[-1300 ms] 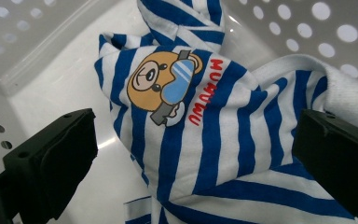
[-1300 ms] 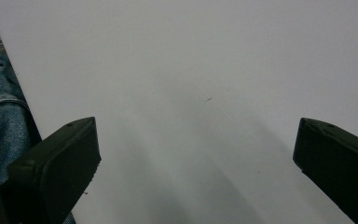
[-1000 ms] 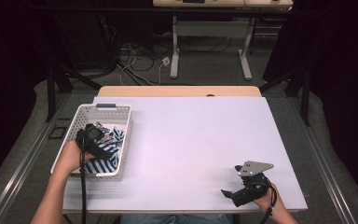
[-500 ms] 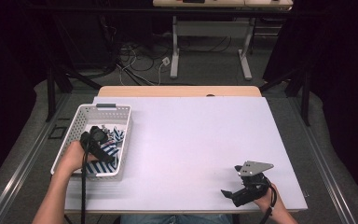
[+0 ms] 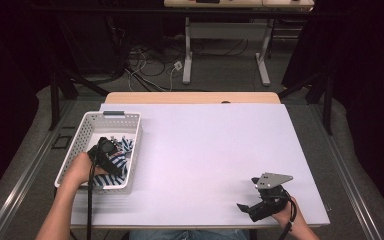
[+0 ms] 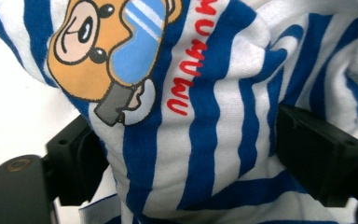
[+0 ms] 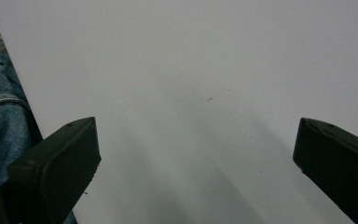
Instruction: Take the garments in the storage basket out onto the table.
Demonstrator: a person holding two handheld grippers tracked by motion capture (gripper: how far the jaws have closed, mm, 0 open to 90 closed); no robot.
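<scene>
Left gripper view: we see soft, blue-striped cloth (image 6: 205, 140) (bear print) as the left gripper's (image 6: 186, 149) jaws, just closing, squeeze it.

Since the earlier pictures the left tool (image 5: 111, 150) has eased slightly toward six o'clock inside the white basket (image 5: 87, 131). Its jaws, spread wide a second ago, have just been closing and now pinch in from both sides on a bunched fold of the blue-and-white striped cloth (image 6: 205, 140), which sits between them.
</scene>
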